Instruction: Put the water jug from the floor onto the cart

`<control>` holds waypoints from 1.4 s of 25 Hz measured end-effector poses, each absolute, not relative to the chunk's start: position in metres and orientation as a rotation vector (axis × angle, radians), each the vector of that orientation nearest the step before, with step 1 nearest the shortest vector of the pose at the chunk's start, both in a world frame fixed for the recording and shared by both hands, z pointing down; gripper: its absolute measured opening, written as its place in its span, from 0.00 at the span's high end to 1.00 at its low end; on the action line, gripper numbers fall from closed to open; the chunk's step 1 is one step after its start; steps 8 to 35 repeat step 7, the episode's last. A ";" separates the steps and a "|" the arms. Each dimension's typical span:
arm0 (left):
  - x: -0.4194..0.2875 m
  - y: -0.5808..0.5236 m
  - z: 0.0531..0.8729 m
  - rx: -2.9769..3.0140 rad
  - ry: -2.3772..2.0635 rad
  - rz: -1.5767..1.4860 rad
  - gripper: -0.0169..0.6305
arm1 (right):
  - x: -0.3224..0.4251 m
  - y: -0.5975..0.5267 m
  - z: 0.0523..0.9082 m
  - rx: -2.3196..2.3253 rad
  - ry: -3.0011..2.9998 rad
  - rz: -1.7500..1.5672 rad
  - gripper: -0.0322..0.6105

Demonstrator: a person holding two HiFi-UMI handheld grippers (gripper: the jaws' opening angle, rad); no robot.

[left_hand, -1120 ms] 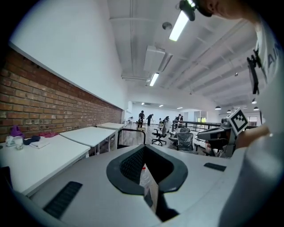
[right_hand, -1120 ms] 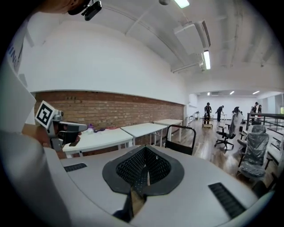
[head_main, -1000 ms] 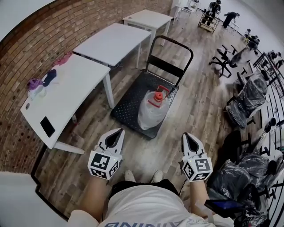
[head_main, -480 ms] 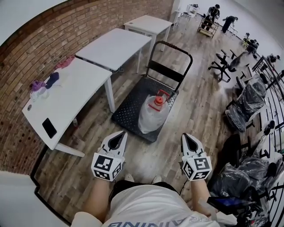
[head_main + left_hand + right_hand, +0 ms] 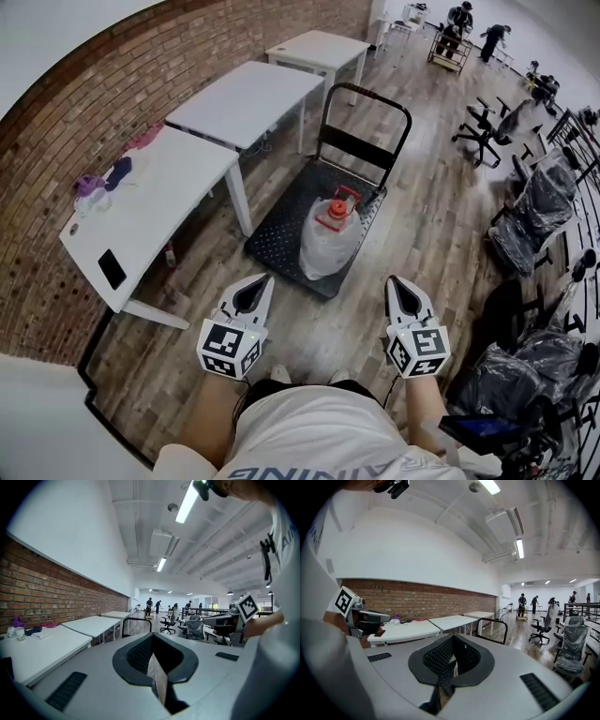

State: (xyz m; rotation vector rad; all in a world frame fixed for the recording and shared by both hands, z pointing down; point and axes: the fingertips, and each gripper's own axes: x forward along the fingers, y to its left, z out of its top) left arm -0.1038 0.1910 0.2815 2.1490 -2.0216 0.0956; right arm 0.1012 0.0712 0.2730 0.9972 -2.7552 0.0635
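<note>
The water jug (image 5: 328, 242), wrapped in clear plastic and topped by a red cap, stands upright on the black deck of the cart (image 5: 279, 236), near its front right part. In the head view my left gripper (image 5: 261, 281) and right gripper (image 5: 394, 283) hover side by side close to my body, short of the cart's near edge and apart from the jug. Both are shut with nothing between their jaws. The left gripper view looks along its closed jaws (image 5: 157, 667) toward the cart handle (image 5: 137, 620). The right gripper view shows its closed jaws (image 5: 450, 663) and the handle (image 5: 499, 623).
White tables (image 5: 150, 202) line the brick wall at the left, one holding a phone (image 5: 111, 269) and small items. Office chairs (image 5: 525, 211), some under plastic covers, crowd the right side. People stand far down the room (image 5: 459, 19). Wooden floor lies between me and the cart.
Both grippers have drifted slightly forward and stayed shut. The jug has not moved on the cart; the head view has shifted a little.
</note>
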 end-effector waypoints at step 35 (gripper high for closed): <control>-0.105 0.189 0.288 2.105 -2.031 0.071 0.97 | 0.111 0.069 0.280 0.995 -2.744 0.077 0.95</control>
